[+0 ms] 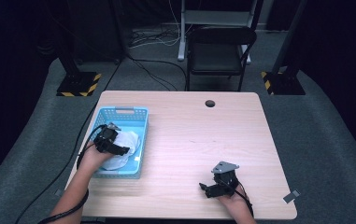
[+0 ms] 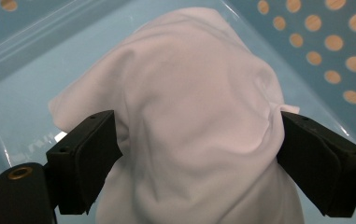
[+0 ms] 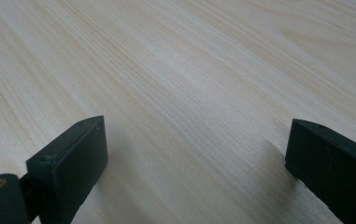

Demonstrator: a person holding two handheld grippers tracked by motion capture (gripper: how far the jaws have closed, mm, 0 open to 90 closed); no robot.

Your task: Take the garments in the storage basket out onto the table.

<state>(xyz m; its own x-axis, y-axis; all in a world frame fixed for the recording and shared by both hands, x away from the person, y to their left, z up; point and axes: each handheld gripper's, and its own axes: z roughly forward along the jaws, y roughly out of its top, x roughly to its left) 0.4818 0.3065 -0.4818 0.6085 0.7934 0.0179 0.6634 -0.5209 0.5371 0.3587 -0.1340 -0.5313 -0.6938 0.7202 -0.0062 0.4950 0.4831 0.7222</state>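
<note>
A crumpled white cloth [image 1: 126,148] [image 2: 194,116] lies inside a light blue perforated basket [image 1: 119,113] at the table's left side. My left gripper [image 1: 124,150] [image 2: 196,154] reaches down into the basket, open, with its jaws standing on either side of the cloth's bulge. My right gripper [image 1: 203,188] [image 3: 196,158] rests low over the bare wooden table [image 1: 199,135] near the front edge, open wide with nothing between its jaws.
The basket's blue wall with round holes [image 2: 344,51] rises to the right of the cloth. A small dark hole [image 1: 210,103] sits near the table's far edge. A black chair [image 1: 217,51] stands beyond the table.
</note>
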